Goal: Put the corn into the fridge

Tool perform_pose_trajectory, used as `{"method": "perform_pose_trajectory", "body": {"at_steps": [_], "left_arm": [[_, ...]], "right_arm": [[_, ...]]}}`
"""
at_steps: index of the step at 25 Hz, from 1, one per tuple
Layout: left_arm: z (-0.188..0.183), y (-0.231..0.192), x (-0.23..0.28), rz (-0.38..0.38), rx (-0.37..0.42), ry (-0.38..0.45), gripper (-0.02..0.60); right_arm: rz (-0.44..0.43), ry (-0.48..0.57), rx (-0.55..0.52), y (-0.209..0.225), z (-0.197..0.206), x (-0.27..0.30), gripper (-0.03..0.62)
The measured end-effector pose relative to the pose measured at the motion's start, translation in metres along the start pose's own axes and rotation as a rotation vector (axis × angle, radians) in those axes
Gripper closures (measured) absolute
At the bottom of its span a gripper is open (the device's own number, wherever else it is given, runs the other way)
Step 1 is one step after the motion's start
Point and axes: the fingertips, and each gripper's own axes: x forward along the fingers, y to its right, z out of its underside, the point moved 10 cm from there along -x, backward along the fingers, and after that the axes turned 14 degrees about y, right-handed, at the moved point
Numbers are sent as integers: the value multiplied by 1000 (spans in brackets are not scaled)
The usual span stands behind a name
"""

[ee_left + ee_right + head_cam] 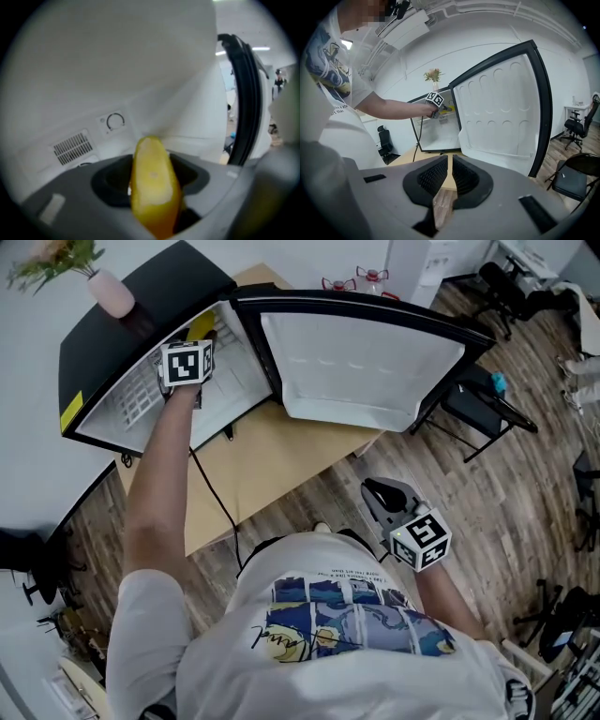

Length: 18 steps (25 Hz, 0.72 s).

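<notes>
The yellow corn (154,187) stands upright between the jaws of my left gripper (151,171), which is shut on it. That gripper (199,337) reaches into the open mini fridge (141,329), and a bit of the corn (201,328) shows past its marker cube. Ahead of the corn are the fridge's white back wall (117,70), a dial (115,121) and a vent grille (71,146). My right gripper (380,493) hangs low near the person's waist, away from the fridge. Its jaws (450,171) are shut with nothing between them. The fridge door (501,112) stands wide open.
The fridge sits on a wooden table (272,465), with a black cable (214,488) running down from it. A pink vase with flowers (112,292) stands on the fridge top. A black folding chair (478,404) stands beyond the open door (361,362), on the wood floor.
</notes>
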Motion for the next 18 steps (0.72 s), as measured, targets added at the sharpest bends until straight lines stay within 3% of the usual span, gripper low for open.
{"method": "perform_pose_trajectory", "body": {"at_steps": [6,14,18], "left_arm": [[2,6,13,-33,30,-35,328],[1,7,21,-40,11,-57,322],[1,7,19,-40,23,-40,279]], "right_arm": [[21,-4,13,12,3,-9,562],[-3,-23,25,16,9,-3,562],[-25,-33,25,13,9,1,562]]}}
